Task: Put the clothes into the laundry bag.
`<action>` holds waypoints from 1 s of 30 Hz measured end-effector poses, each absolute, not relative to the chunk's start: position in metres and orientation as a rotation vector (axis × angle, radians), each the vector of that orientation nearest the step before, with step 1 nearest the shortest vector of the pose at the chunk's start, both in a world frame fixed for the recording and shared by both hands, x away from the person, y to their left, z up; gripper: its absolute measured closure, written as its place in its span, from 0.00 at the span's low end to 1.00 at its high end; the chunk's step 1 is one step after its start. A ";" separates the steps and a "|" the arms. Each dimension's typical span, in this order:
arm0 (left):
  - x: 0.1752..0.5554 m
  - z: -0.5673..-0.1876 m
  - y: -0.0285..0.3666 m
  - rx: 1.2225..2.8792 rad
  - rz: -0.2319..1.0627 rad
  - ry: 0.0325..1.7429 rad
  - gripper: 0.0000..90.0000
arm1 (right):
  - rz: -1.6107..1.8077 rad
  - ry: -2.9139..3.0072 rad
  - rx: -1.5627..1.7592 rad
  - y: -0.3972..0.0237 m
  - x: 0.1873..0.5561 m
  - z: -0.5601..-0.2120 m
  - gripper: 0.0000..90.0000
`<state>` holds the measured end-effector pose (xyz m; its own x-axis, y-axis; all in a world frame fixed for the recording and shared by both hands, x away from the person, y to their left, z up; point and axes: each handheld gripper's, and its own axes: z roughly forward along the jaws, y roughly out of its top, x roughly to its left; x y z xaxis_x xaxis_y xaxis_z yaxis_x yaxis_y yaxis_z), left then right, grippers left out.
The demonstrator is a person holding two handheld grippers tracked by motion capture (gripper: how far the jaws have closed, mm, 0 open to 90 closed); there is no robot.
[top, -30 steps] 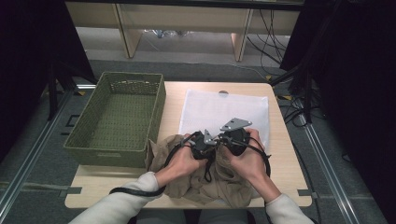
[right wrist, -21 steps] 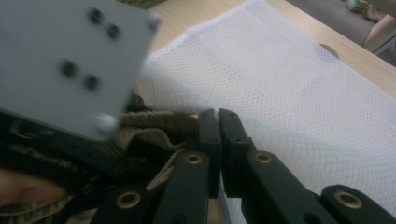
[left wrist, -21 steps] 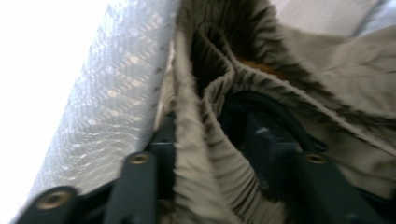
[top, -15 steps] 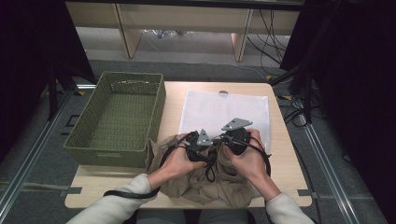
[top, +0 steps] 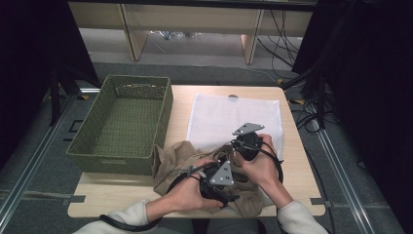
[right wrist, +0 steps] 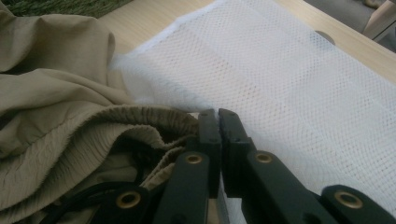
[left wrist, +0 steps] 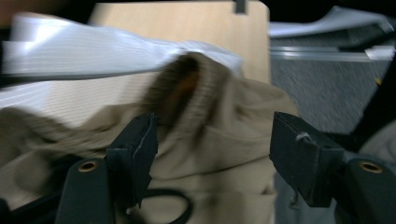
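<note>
A crumpled tan garment lies at the near edge of the counter, partly over a white mesh bag. The right gripper is pressed together, pinching the garment's elastic hem beside the bag. The left gripper has just been opening; its jaws stand spread above the cloth, having drawn nearer the person than a second ago. The green basket holds nothing.

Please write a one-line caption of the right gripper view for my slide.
Right gripper, jaws shut on the elastic hem of a beige garment, beside a white mesh bag.
</note>
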<state>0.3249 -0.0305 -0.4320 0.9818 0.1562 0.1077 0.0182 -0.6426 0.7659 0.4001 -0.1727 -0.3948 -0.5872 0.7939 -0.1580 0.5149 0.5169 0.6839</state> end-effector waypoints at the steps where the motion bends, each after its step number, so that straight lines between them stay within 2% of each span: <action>1: 0.325 -0.433 -0.034 2.252 0.216 0.119 0.34 | 0.819 2.308 1.059 -0.173 0.400 -0.395 1.00; 4: 0.328 -0.432 -0.040 2.212 0.301 0.122 0.34 | 0.824 2.317 1.070 -0.176 0.402 -0.395 1.00; 8: 0.331 -0.434 -0.048 2.202 0.326 0.115 0.37 | 0.830 2.319 1.102 -0.178 0.403 -0.395 1.00; 12: 0.333 -0.443 -0.055 2.250 0.342 0.122 0.57 | 0.834 2.316 1.100 -0.179 0.404 -0.396 1.00; 14: 0.334 -0.448 -0.057 2.301 0.342 0.141 0.63 | 0.834 2.323 1.114 -0.179 0.404 -0.395 1.00; 19: 0.342 -0.451 -0.057 2.327 0.363 0.196 0.92 | 0.832 2.326 1.106 -0.179 0.403 -0.395 1.00; 20: 0.342 -0.451 -0.057 2.327 0.359 0.216 0.94 | 0.830 2.331 1.102 -0.179 0.403 -0.395 1.00; 23: 0.350 -0.445 -0.051 2.360 0.432 0.200 0.95 | 0.847 2.330 1.102 -0.180 0.403 -0.394 1.00; 30: 0.374 -0.433 -0.029 2.336 0.508 0.341 0.96 | 0.896 2.312 1.103 -0.179 0.397 -0.380 1.00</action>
<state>0.3741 -0.0289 -0.4335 0.8879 0.3786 0.2614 0.0990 -0.7121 0.6951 0.3970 -0.1792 -0.3799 -0.5945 0.7982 -0.0972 0.5244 0.4765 0.7056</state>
